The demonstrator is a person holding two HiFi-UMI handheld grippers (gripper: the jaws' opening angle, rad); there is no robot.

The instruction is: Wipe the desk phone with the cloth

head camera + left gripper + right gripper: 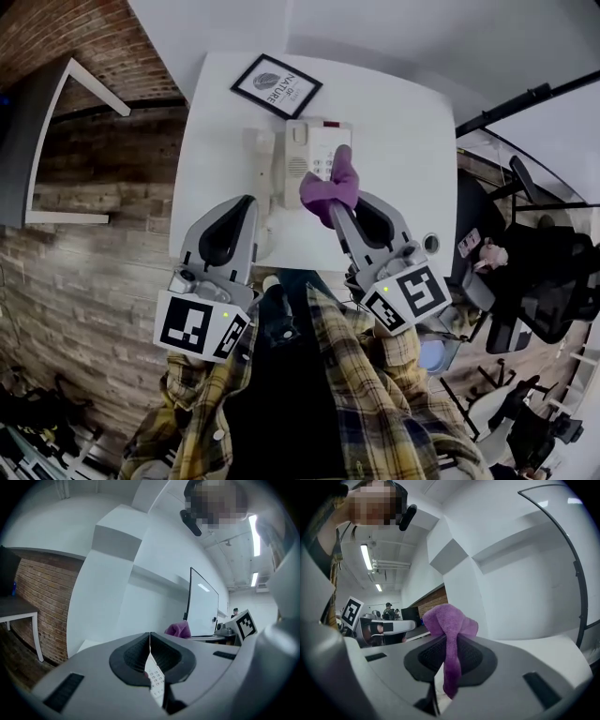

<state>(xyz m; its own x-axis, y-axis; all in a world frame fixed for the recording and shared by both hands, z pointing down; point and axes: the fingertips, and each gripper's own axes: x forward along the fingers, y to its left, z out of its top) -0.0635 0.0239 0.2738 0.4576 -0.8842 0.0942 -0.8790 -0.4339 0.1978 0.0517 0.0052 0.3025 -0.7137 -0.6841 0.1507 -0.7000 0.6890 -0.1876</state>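
A white desk phone [311, 155] sits in the middle of the white table [403, 122], its handset on the left side. A purple cloth [330, 187] lies over the phone's keypad, pinched in my right gripper [337, 211]. In the right gripper view the cloth [450, 639] bulges above the shut jaws of the right gripper [449, 644] and hangs down between them. My left gripper [246, 202] hovers left of the phone, over the table's near part, shut and holding nothing. In the left gripper view the left gripper [150, 637] has its jaws meeting in a thin line, with the keypad [155, 680] showing below.
A black-framed picture [277, 84] lies behind the phone. A round grommet [430, 242] is at the table's near right corner. Black office chairs [534, 272] stand to the right, and a dark desk [37, 141] by brick to the left.
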